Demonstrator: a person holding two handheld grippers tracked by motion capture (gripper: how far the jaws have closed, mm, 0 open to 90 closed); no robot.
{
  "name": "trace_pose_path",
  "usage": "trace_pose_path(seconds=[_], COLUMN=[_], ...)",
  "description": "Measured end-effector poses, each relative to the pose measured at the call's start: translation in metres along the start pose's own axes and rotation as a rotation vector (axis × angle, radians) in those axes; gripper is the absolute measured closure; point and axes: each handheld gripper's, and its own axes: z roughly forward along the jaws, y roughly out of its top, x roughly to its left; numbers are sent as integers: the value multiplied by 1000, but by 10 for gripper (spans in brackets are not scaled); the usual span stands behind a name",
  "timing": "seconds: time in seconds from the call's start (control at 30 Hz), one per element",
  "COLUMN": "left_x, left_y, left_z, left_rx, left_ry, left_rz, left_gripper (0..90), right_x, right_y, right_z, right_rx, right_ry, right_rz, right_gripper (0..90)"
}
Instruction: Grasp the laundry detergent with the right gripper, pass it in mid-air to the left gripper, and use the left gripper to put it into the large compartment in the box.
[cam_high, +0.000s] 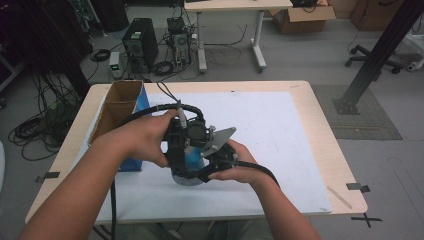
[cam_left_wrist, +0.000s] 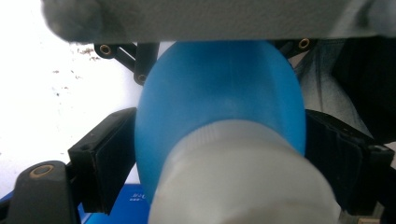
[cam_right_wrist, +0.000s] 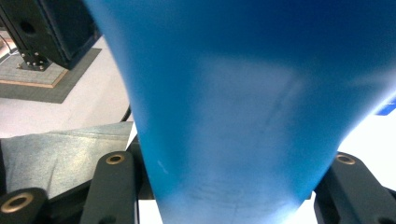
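A blue bottle (cam_high: 190, 161) with a white cap (cam_left_wrist: 243, 182) is held above the white mat near the table's front, and both grippers close on it. My left gripper (cam_high: 176, 146) comes in from the left. In the left gripper view its black pads (cam_left_wrist: 103, 161) press the bottle's blue shoulder (cam_left_wrist: 219, 98) from both sides, with the cap nearest the camera. My right gripper (cam_high: 215, 161) comes from the right. In the right gripper view the blue body (cam_right_wrist: 243, 116) rises between that gripper's jaws, which touch its narrow end.
A tall open cardboard box (cam_high: 120, 107) with a blue side stands at the table's left, just behind the left hand. The white mat (cam_high: 285, 135) covers most of the wooden table (cam_high: 320, 115). Computers and cables lie on the floor beyond.
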Motion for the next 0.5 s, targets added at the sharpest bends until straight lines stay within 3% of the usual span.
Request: trace_pose_path(seconds=[0.5], left_x=[-1], left_y=[-2], left_z=[-2], left_rx=[-3], left_ry=[-5], left_rz=[9], left_gripper=[247], right_x=[0], right_y=[2], right_z=[1], right_rx=[-2], right_ry=[-4], right_rz=[4], right_gripper=[451])
